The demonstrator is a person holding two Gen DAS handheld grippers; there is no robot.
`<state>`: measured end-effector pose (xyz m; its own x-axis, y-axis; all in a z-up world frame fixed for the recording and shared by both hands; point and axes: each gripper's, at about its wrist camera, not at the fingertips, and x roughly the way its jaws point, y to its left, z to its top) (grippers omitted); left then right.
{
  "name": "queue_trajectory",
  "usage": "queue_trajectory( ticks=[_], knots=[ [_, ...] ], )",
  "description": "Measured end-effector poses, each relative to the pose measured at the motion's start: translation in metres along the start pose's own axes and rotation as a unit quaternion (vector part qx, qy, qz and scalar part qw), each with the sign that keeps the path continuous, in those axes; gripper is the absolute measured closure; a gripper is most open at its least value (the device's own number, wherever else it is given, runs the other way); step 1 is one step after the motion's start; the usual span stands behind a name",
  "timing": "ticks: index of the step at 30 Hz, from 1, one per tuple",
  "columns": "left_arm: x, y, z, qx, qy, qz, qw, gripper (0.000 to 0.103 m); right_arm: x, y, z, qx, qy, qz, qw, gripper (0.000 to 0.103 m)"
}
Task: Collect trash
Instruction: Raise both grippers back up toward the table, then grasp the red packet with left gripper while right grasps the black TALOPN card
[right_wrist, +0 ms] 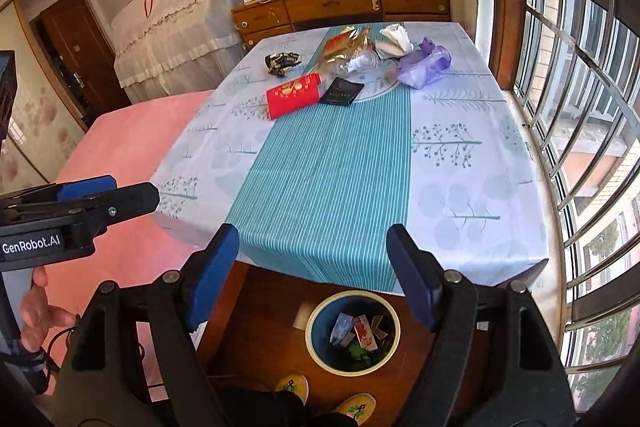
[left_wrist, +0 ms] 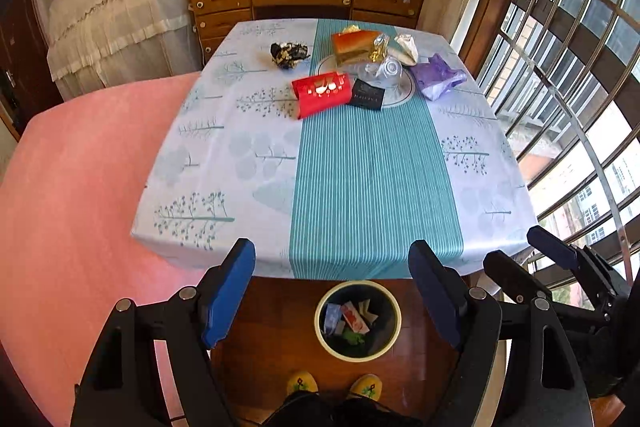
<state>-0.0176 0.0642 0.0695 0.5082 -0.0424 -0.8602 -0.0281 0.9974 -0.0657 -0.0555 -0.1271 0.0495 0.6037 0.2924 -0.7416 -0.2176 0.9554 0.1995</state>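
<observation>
Trash lies clustered at the table's far end, well ahead of both tongs: a red packet [left_wrist: 321, 93] on its side, a black card [left_wrist: 367, 94] touching its right, a crumpled black-and-gold wrapper [left_wrist: 289, 54] farther left, an orange-gold bag [left_wrist: 354, 45], clear plastic [left_wrist: 385, 69], a white wad [left_wrist: 407, 47], a purple bag [left_wrist: 437, 76]. Below the tongs, a bin [left_wrist: 357, 320] holds wrappers.

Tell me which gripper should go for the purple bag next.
Right, probably. The purple bag lies at the far right of the table, on the right gripper's side. The left gripper sits further left. Both are open and empty.
</observation>
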Motion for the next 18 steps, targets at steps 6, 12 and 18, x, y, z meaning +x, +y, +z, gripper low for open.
queue_trajectory(
  ticks=[6, 12, 18],
  knots=[
    [0.010, -0.005, 0.038, 0.030, -0.016, 0.008, 0.9994, 0.022, 0.008, -0.008, 0.037, -0.001, -0.017, -0.021, 1.000, 0.029],
    [0.057, 0.003, 0.093, 0.052, -0.012, -0.015, 0.9985, 0.022, 0.057, -0.024, 0.062, 0.025, 0.016, -0.040, 0.999, 0.030],
    [0.138, 0.014, 0.166, 0.109, 0.017, -0.050, 0.9926, 0.022, 0.115, -0.036, 0.087, 0.083, 0.025, -0.079, 0.993, 0.036]
  ],
)
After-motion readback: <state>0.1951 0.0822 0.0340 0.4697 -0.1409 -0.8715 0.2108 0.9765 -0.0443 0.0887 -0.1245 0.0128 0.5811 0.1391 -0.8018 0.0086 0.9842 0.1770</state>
